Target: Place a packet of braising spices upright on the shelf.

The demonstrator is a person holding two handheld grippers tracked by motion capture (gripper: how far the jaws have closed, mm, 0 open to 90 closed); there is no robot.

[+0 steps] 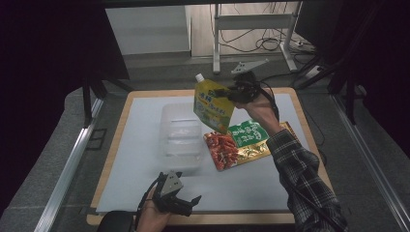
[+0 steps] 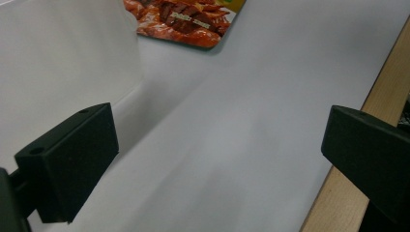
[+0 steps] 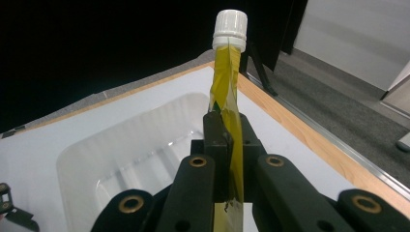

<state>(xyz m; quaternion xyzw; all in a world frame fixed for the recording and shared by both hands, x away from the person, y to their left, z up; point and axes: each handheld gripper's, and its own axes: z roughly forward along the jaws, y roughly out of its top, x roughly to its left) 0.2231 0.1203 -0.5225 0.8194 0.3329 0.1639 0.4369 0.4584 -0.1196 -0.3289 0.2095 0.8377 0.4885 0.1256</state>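
Left gripper (image 1: 186,200) rests spread; right gripper (image 3: 227,140) pinches pouch (image 1: 211,105). I would centre it over tub (image 1: 181,133), then lower.

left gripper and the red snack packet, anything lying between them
Nothing: in the left gripper view, bare white mat runs from the open left gripper to the red snack packet.

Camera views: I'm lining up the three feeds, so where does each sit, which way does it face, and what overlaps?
High view: above the near table edge, looking forward and down; both hands, plaid sleeve, left gripper.
Left gripper view: low over the white mat, past open jaws toward the red snack packet.
Right gripper view: right gripper clamping the yellow spouted pouch above the clear plastic tub.
Shared: pouch and tub, high and right.
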